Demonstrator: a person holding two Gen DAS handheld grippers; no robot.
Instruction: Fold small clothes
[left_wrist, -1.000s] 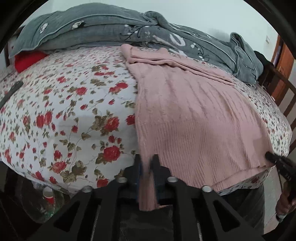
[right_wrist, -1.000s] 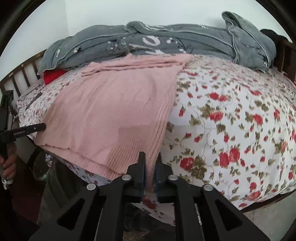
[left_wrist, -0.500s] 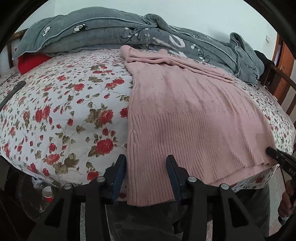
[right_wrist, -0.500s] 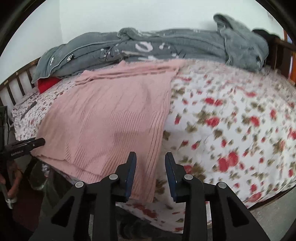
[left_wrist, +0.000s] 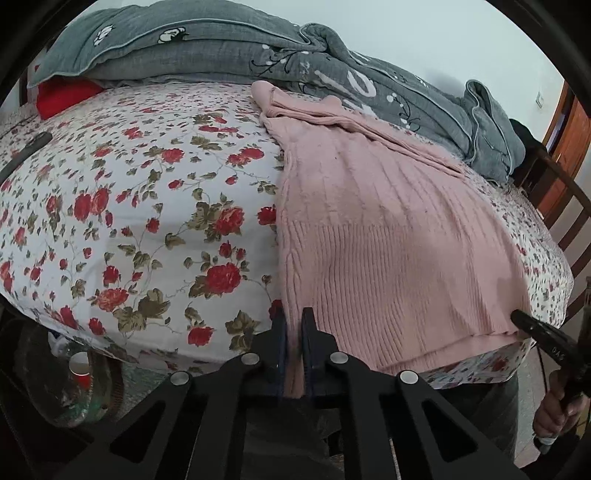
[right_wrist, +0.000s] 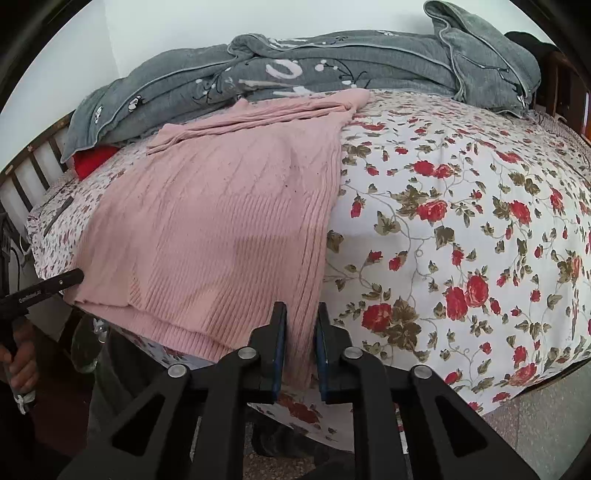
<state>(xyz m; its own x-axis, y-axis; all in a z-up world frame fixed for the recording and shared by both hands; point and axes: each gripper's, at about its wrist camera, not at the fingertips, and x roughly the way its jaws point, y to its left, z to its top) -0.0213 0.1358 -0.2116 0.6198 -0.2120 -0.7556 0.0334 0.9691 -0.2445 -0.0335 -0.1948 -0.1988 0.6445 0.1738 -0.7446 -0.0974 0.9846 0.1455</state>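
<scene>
A pink knit sweater (left_wrist: 388, 236) lies flat on the floral bedsheet (left_wrist: 147, 221), its ribbed hem hanging over the near edge of the bed. My left gripper (left_wrist: 293, 325) is shut on the hem's left corner. In the right wrist view the sweater (right_wrist: 221, 229) fills the left half. My right gripper (right_wrist: 300, 317) straddles the hem's right corner with the jaws partly apart, a narrow strip of knit between them. The right gripper also shows at the left wrist view's right edge (left_wrist: 517, 317), and the left gripper shows at the right wrist view's left edge (right_wrist: 75, 275).
A grey quilt (left_wrist: 221, 48) is bunched along the back of the bed, with a red pillow (left_wrist: 66, 96) under its left end. A wooden bed rail (left_wrist: 561, 206) stands at the right. A red cup (left_wrist: 79, 369) and bags sit on the floor below.
Both grippers opened half a second ago. The left has since shut again on the hem's left corner. The right has narrowed around the right corner.
</scene>
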